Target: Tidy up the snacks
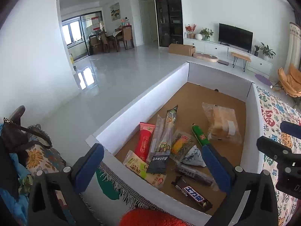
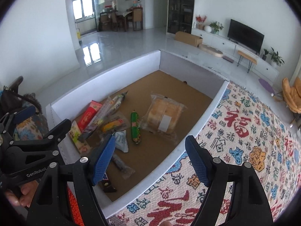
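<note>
Both tongs hang open and empty above a shallow white-walled box [image 2: 120, 69] with a brown floor, which sits on a cloth printed with Chinese characters [image 2: 244, 131]. The left tongs [image 1: 153, 162] hover over the near left corner of the box, the right tongs [image 2: 150, 160] over its near wall. All the snacks lie inside, most heaped toward the left wall: a red packet [image 1: 144, 143], a long clear stick pack [image 1: 167, 131], a yellow-filled packet [image 1: 181, 145], a green sausage [image 2: 135, 128], a white triangular pouch [image 1: 193, 155] and a chocolate bar [image 1: 191, 194]. A bagged bread loaf [image 2: 163, 117] lies apart, nearer the right wall.

Whether the heap awaits sorting or is the sorted result, I cannot tell. Any pick would go best on a top-lying piece, gripped across its narrow width, so neighbours stay put.

Readable: "Astavt" on a dark wrapper [image 1: 158, 163], "士力架" on the chocolate bar, "GenRobot" on the left tongs, and a big red "福" on the cloth.
</note>
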Available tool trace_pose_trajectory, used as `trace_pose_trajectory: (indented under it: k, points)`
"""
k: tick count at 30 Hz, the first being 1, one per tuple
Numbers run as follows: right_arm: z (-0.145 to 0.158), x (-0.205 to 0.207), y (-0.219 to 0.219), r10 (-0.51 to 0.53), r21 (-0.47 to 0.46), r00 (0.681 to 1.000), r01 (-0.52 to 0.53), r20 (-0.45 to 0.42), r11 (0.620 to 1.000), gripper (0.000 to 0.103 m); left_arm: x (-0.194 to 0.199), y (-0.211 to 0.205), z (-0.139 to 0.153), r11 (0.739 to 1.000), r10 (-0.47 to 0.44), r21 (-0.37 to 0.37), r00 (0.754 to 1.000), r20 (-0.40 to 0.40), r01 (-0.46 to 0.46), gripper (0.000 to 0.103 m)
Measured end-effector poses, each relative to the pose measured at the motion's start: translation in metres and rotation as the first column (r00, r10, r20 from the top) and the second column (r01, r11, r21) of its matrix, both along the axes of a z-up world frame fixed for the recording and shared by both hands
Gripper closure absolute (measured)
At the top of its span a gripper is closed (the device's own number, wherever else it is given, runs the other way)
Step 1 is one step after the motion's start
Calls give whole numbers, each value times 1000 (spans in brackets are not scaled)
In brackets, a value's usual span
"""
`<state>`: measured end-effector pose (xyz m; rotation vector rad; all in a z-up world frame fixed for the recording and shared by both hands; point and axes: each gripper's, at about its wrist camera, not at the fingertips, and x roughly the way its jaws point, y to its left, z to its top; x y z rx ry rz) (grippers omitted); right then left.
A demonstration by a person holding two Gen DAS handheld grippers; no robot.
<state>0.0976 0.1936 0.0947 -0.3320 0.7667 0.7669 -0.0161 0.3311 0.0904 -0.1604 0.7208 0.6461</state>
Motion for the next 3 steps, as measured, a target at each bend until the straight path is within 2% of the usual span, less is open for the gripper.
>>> trace_pose_trajectory:
  k: [3]
  points:
    - [-1, 0, 2, 2, -2, 1000, -2, -2, 1000, 23, -3, -2, 0, 1000, 4, 13, 1000, 11, -4, 0]
